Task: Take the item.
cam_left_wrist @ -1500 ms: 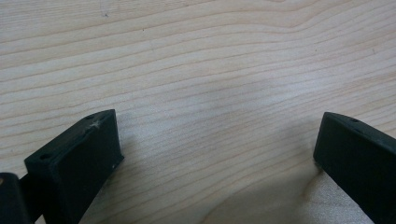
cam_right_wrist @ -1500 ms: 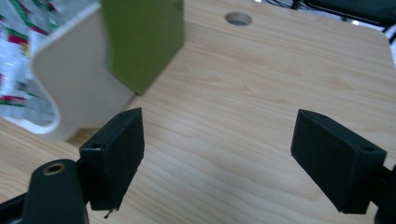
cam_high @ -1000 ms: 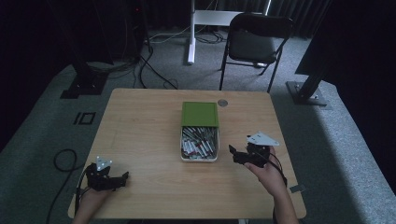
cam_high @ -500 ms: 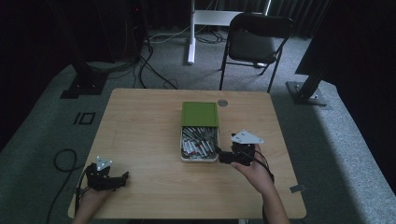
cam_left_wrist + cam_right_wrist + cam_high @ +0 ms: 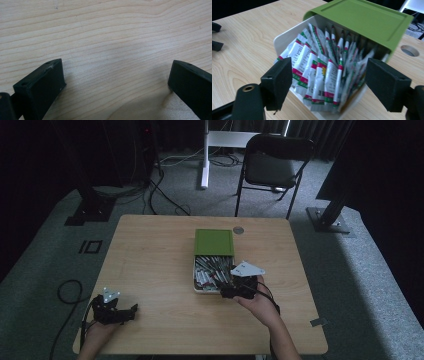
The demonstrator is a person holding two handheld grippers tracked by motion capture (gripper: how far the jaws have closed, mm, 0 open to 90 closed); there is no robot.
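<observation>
While the right gripper (image 5: 226,292) is brought up to the white box (image 5: 196,279) of sachets (image 5: 212,272), the left gripper (image 5: 131,312) is rested apart at lower left.

High view: box seen at frame centre on the table (image 5: 150,250), its green lid (image 5: 214,242) slid back over the far half; a round grommet hole (image 5: 238,230) is seen just beyond the lid, a folding chair (image 5: 272,167) at top.
Left gripper view: jaws held wide, nothing between them, bare wood underneath.
Right gripper view: jaws have just been closing slightly, are seen wide, nothing gripped yet, sachets (image 5: 322,75) framed between them.
Risk, as judged: several packed sachets could be pinched at once, or the box wall (image 5: 287,35) nudged, since the jaws span nearly the whole box; the lid overhang blocks the far sachets.
</observation>
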